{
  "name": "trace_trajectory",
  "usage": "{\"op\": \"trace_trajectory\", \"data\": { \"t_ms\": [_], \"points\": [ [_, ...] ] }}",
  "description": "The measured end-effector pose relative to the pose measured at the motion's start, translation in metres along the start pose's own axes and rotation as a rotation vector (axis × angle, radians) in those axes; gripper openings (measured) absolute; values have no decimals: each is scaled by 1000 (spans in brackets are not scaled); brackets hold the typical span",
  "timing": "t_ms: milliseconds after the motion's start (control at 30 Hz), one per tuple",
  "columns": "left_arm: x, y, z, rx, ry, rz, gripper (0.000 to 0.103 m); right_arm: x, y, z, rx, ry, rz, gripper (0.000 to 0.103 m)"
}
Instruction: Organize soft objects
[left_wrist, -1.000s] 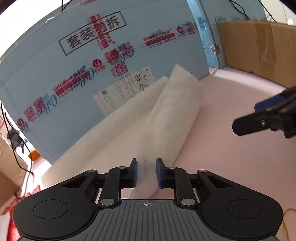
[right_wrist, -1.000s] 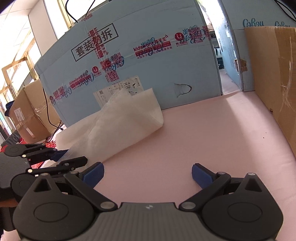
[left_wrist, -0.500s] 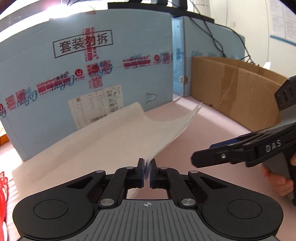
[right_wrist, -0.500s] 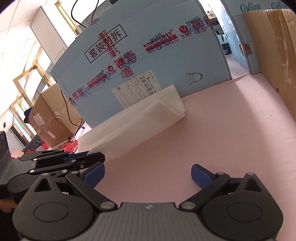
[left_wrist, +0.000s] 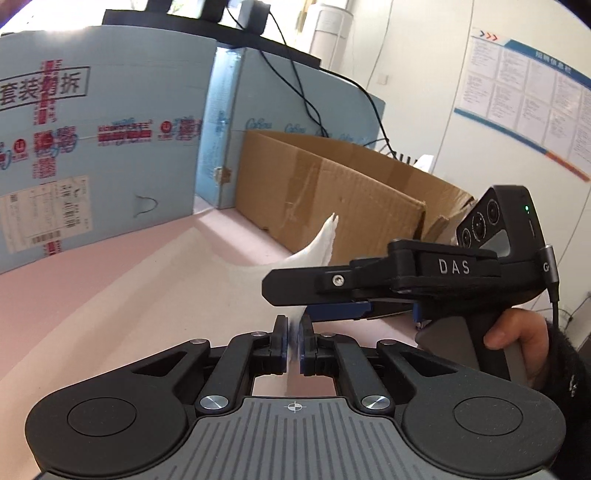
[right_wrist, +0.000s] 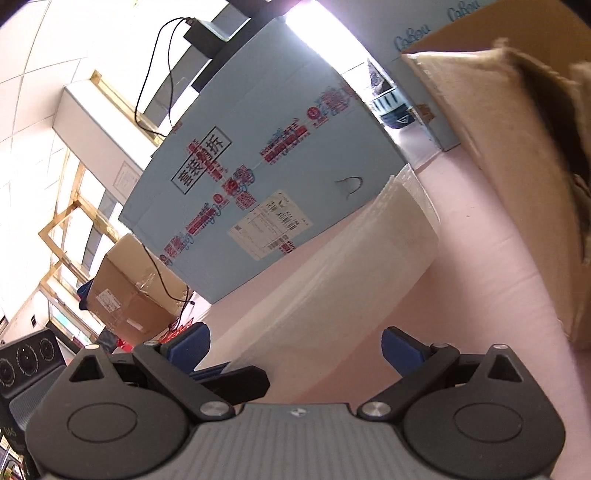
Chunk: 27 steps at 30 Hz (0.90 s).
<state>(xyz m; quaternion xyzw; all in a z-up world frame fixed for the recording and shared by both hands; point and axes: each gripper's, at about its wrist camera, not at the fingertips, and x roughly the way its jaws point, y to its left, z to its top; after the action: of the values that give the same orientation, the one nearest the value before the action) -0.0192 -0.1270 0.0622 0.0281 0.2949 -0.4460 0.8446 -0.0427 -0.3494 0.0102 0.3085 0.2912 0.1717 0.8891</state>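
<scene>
Left wrist shows our left gripper (left_wrist: 291, 343) easing apart around the cloth (left_wrist: 317, 247) edge; it may slip out before our wide-spread right gripper (right_wrist: 295, 347) catches it.

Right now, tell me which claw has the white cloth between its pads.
The left claw: its jaws, nearly together and opening, have the white cloth's edge between them. The right claw stands wide open, gripping nothing.

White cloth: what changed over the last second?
The left gripper carried the white cloth's edge across toward the brown cardboard box, folding it over; its jaws are now opening with cloth between them. The right gripper closed in beside it, open. Blue box and pink surface unchanged.
</scene>
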Motion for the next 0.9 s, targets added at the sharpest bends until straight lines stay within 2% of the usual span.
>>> {"op": "trace_trajectory", "data": {
  "t_ms": [33,67,133,200,267,333,400,467,567,667,767,900],
  "points": [
    [4,-3,-2,3,17,-23,33,-2,-4,-1,7,2,-19,100],
    [3,-6,-2,11,22,-35,53,-4,-8,-2,16,7,-40,99],
    [-9,-11,-4,47,-5,-32,73,-8,-15,-5,35,21,-51,98],
    [-30,-13,-5,97,-46,17,73,-13,-20,-9,51,32,-36,98],
    [-49,-12,-11,172,-61,148,73,-18,-23,-15,65,44,-6,97],
    [-61,-12,-27,271,-13,297,73,-22,-22,-20,58,51,11,97],
    [-67,-10,-44,291,62,357,73,-24,-19,-25,42,62,17,97],
    [-72,-13,-57,276,101,340,73,-25,-15,-30,13,66,12,97],
    [-74,-32,-69,294,94,298,73,-25,-11,-33,-19,66,1,97],
    [-60,-50,-72,348,94,268,73,-24,-12,-33,-14,61,-1,97],
    [-42,-56,-73,382,133,257,73,-24,-12,-34,-15,56,-6,97],
    [-37,-45,-69,316,137,265,73,-25,-11,-37,-32,50,-14,97]
  ]
}}
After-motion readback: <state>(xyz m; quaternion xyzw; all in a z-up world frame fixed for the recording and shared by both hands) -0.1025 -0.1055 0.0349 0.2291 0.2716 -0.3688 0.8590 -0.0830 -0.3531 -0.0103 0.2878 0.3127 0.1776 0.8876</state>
